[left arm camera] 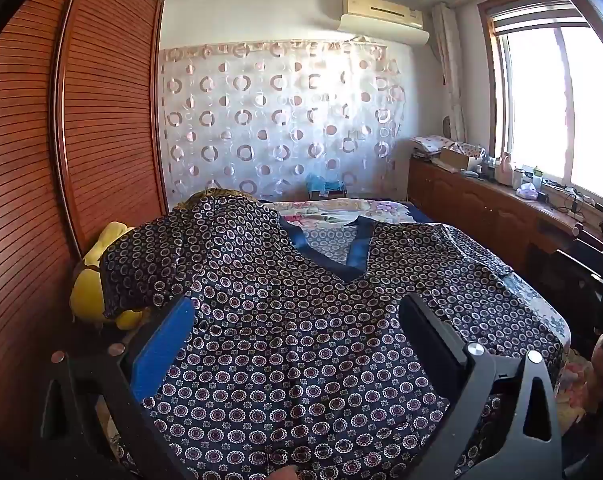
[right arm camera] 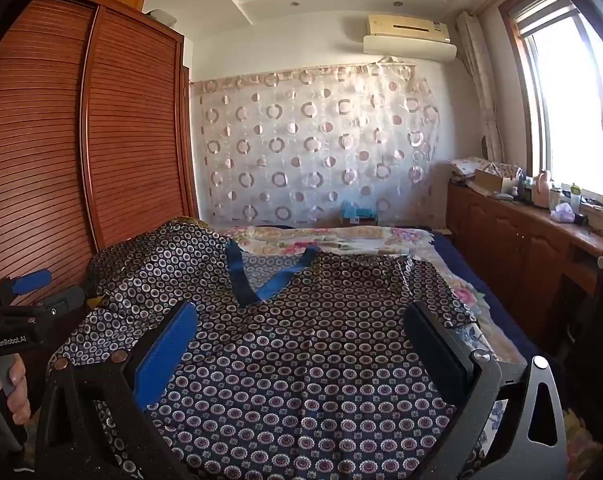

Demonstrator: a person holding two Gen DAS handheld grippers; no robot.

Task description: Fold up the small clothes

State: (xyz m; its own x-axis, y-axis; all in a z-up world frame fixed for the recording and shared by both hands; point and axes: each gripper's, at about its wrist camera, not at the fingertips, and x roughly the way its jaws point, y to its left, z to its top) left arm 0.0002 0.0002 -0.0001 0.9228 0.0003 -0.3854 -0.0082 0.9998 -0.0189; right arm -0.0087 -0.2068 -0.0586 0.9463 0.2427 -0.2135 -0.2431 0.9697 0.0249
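A dark navy top (left arm camera: 293,320) with a circle print and a blue V-neck trim (left arm camera: 357,256) lies spread on the bed, front up; it also shows in the right wrist view (right arm camera: 301,344). Its left sleeve (left arm camera: 149,256) drapes over a yellow plush toy (left arm camera: 97,276). My left gripper (left arm camera: 297,316) is open, its jaws wide apart above the lower body of the top. My right gripper (right arm camera: 301,320) is open too, above the same area. The left gripper (right arm camera: 33,292) shows at the left edge of the right wrist view, held by a hand.
The bed has a floral sheet (left arm camera: 341,208) beyond the top. A slatted wooden wardrobe (left arm camera: 61,140) stands close on the left. A wooden counter (left arm camera: 501,200) with clutter runs under the window on the right. A patterned curtain (left arm camera: 281,120) covers the far wall.
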